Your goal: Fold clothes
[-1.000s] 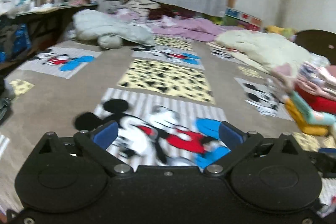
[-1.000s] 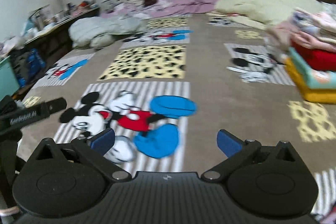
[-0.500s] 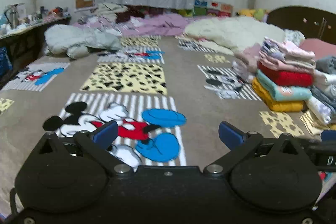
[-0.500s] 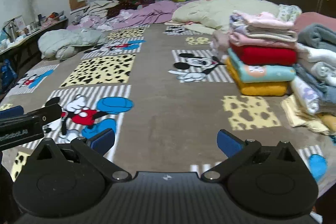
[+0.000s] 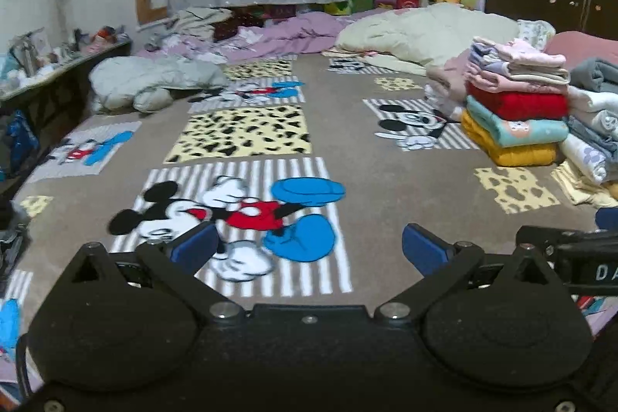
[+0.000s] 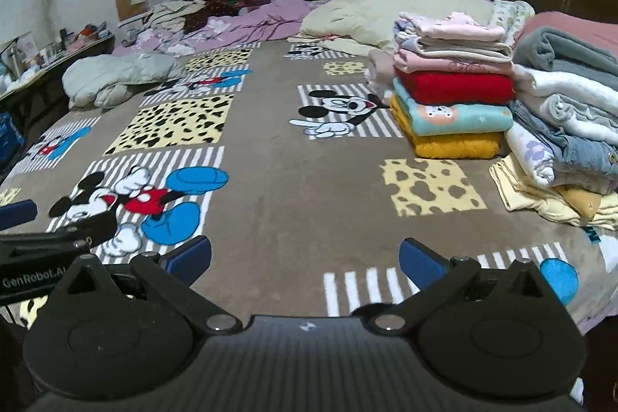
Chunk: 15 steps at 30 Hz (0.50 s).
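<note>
Both tongs gaping wide, nothing held. Left tongs (image 5: 309,248) and right tongs (image 6: 305,255) hover low over the near edge of the bed blanket (image 6: 293,188), side by side; the right one's arm shows at the right edge of the left view, the left one's at the left edge of the right view.

No garment lies between or just ahead of either pair. That stretch of blanket is bare.

Landmark: the folded stack (image 6: 450,91) (pink, red, teal, yellow layers).
- It sits ahead and to the right of both tongs, well apart from them.
- Just right of the stack: a looser heap (image 6: 560,126) with grey, white and denim pieces, cream fabric at the bottom, spilling toward the near edge. Long axis runs roughly front to back along the bed's right side.
- Far left of the stack: a crumpled grey-green bundle (image 5: 150,82), near the bed's left edge.

Judgement: next garment likely comes from the loose heap. Right tongs are clearly nearer; the left would have to cross over. Reach is right and forward.
</note>
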{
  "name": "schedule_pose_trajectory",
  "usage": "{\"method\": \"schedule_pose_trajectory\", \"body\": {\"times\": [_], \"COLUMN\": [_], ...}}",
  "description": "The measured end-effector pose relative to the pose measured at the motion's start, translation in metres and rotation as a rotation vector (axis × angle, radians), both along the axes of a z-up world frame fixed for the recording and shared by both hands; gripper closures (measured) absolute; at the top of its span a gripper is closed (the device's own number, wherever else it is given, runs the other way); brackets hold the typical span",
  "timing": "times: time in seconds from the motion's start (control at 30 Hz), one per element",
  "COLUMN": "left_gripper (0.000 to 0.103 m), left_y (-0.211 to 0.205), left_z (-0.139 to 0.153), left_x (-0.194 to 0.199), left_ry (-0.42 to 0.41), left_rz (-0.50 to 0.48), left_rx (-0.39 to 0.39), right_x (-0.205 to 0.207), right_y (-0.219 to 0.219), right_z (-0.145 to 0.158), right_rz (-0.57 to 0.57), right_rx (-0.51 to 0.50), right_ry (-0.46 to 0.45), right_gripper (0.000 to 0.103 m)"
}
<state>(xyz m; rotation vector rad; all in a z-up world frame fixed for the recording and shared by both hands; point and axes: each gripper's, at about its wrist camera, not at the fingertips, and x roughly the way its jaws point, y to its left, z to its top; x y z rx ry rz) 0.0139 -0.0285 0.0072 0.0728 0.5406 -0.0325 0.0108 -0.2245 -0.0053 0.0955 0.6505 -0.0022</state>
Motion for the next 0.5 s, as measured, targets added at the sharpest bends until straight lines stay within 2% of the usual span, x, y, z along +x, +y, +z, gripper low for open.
{"method": "schedule_pose_trajectory", "body": {"times": [0.5], "left_gripper": [0.0], "left_y": [0.02], "left_z": [0.012], "left_x": [-0.032], "left_ry": [-0.008], "left_rz": [0.028], "left_rx": [-0.046], "right_x": [-0.027], "right_y": [0.032], "right_z": [0.021], "right_rz": [0.064], "right_rx": [-0.011], "right_ry": [-0.041], "right_gripper": [0.0]}}
